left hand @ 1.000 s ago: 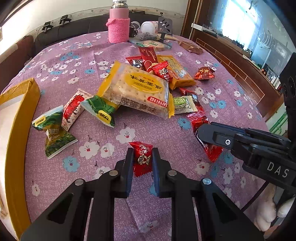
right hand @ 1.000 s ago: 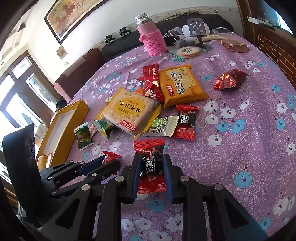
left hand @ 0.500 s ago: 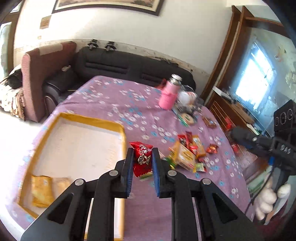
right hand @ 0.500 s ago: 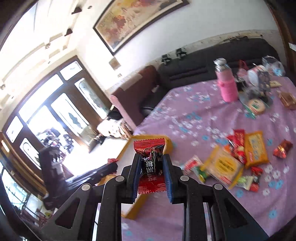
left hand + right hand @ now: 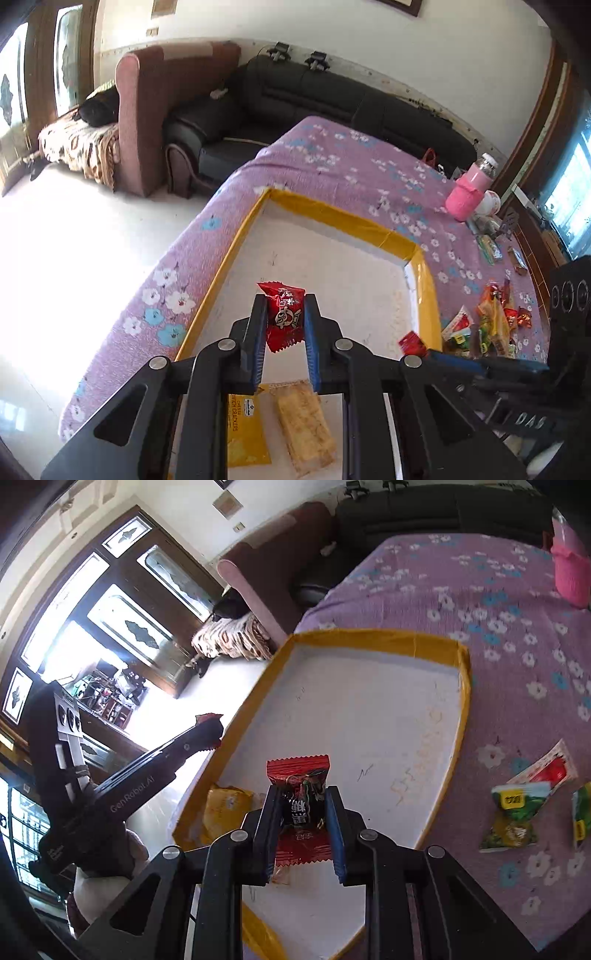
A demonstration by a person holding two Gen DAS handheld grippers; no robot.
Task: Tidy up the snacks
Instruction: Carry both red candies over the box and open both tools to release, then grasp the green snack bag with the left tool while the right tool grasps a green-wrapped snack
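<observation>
My left gripper is shut on a small red candy packet and hangs over the yellow-rimmed white tray. Two yellow cracker packs lie in the tray below it. My right gripper is shut on a red and black candy packet, also above the tray. The left gripper shows at the left of the right wrist view, its red packet at the tip. The right gripper's tip with its red packet shows at the right of the left wrist view.
The tray sits at the corner of a table with a purple flowered cloth. A heap of loose snacks lies to the tray's right, with green packets nearest. A pink bottle stands further back. Sofas and bare floor lie beyond the table edge.
Both grippers have lifted their candy packets off the cloth and carried them left from the snack heap to over the tray. Both stayed shut.
</observation>
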